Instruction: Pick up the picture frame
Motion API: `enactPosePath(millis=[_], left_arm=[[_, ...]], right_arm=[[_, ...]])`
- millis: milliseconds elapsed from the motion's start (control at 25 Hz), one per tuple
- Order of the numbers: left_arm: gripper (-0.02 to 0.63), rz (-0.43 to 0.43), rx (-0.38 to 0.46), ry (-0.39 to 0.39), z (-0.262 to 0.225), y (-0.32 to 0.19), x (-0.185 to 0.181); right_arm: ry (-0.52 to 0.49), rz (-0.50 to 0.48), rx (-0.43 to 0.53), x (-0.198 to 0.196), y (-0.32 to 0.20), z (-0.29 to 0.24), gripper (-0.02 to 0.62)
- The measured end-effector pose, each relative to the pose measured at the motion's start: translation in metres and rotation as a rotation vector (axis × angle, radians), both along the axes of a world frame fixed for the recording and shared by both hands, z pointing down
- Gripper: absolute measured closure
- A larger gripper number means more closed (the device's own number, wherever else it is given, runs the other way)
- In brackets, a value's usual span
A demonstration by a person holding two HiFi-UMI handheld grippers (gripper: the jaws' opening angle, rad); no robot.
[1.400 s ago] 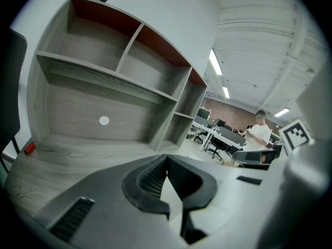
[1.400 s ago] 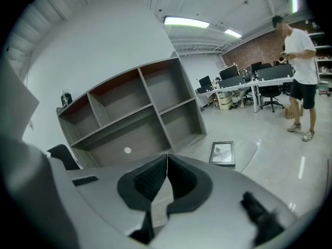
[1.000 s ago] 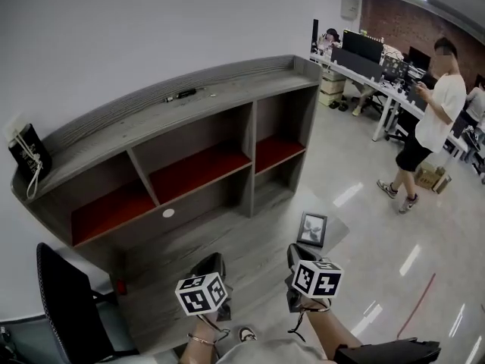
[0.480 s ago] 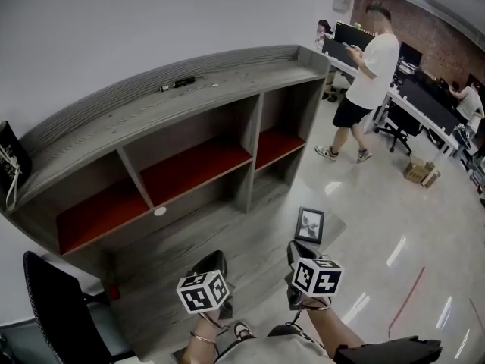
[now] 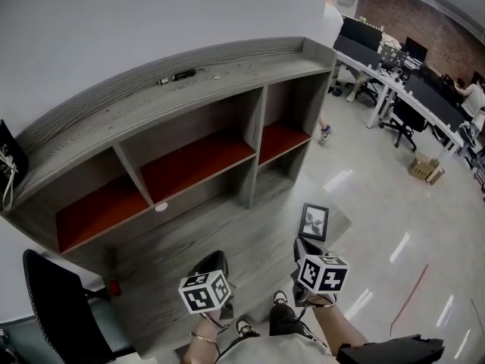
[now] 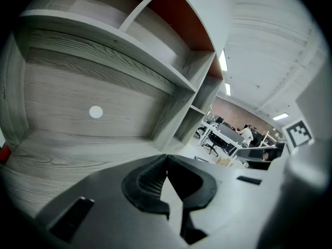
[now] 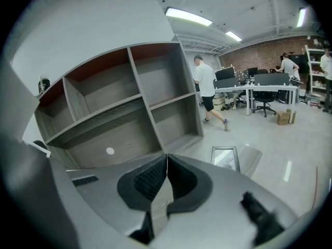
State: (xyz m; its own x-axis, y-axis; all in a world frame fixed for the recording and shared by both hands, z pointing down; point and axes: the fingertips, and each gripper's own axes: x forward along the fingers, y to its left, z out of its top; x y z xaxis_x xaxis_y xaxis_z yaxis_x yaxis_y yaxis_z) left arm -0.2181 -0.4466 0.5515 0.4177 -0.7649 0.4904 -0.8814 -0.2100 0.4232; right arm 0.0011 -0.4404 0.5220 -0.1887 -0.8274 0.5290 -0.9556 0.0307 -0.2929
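A small dark picture frame [image 5: 313, 221] lies flat near the right corner of the grey desk top [image 5: 227, 241]; in the right gripper view the frame [image 7: 225, 157] shows just ahead and to the right of the jaws. My right gripper [image 5: 299, 246] is shut and empty, a short way in front of the frame. My left gripper [image 5: 214, 262] hangs over the desk's front part, further left, its jaws closed on nothing. In the left gripper view the left gripper [image 6: 166, 157] faces the desk's back panel, and the right gripper [image 7: 166, 156] faces the shelves.
A grey shelf unit with red-backed compartments [image 5: 189, 158] rises behind the desk. A black chair [image 5: 57, 309] stands at the lower left. A black bag [image 5: 7, 165] sits on the shelf top, left. Office desks and chairs [image 5: 402, 89] fill the room at right; a person [image 7: 207, 90] walks there.
The view has shifted slightly, and both grippers have sunk a little toward the desk. The person in the white shirt has walked from the right to behind the shelf unit.
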Motion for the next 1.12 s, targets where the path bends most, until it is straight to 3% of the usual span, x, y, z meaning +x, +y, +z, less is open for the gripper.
enactPosePath(millis=[440, 1120], left_arm=[[0.592, 0.023, -0.002, -0.050, -0.006, -0.026, 0.030], [0.592, 0.132, -0.073, -0.091, 0.022, -0.069, 0.139]], right_arm=[[-0.032, -0.013, 0.001, 0.021, -0.027, 0.006, 0.563], [-0.084, 0.085, -0.055, 0.121, -0.054, 0.038, 0.563]])
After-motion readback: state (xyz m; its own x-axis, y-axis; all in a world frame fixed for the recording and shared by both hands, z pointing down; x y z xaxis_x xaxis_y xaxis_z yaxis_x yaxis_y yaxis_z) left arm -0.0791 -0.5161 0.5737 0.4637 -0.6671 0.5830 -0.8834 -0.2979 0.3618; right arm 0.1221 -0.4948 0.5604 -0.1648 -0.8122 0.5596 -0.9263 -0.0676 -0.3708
